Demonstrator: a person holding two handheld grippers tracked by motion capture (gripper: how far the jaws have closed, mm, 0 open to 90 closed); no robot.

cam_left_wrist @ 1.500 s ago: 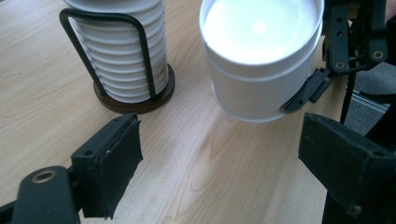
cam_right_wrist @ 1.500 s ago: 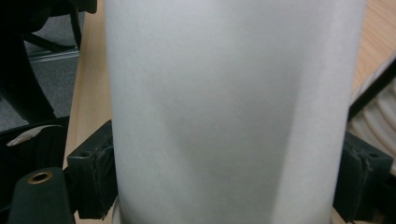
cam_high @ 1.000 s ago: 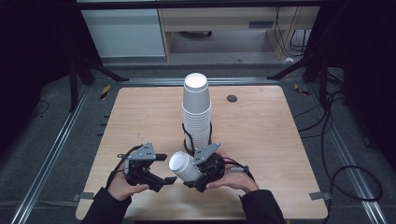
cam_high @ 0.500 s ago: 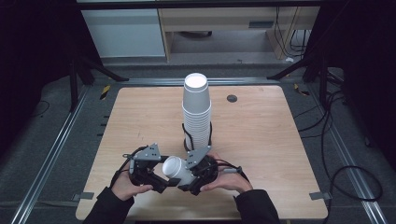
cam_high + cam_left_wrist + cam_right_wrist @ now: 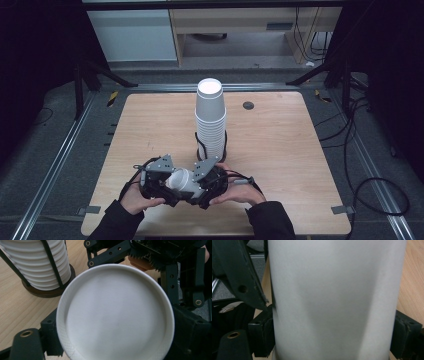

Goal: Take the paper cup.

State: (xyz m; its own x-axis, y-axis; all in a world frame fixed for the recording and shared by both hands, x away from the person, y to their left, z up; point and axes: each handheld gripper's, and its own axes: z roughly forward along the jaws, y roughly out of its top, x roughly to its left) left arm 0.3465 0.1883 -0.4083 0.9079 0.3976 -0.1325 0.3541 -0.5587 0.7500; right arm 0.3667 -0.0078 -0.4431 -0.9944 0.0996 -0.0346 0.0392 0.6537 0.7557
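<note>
A single white paper cup lies on its side between my two grippers near the table's front edge. My right gripper is shut on its wall, which spans the right gripper view as a white surface. The cup's round base faces the left gripper's camera. My left gripper is open, its jaws standing on either side of that base. A tall stack of upside-down white cups stands in a black wire holder just behind the grippers.
The wooden table has a small black disc at its back right. Metal rails run along both sides on the floor, and cables lie to the right. A white cabinet stands beyond the table.
The right gripper has carried the cup leftward and tipped it flatter, and the two grippers have come together. The cup's base now sits between the left gripper's jaws.
</note>
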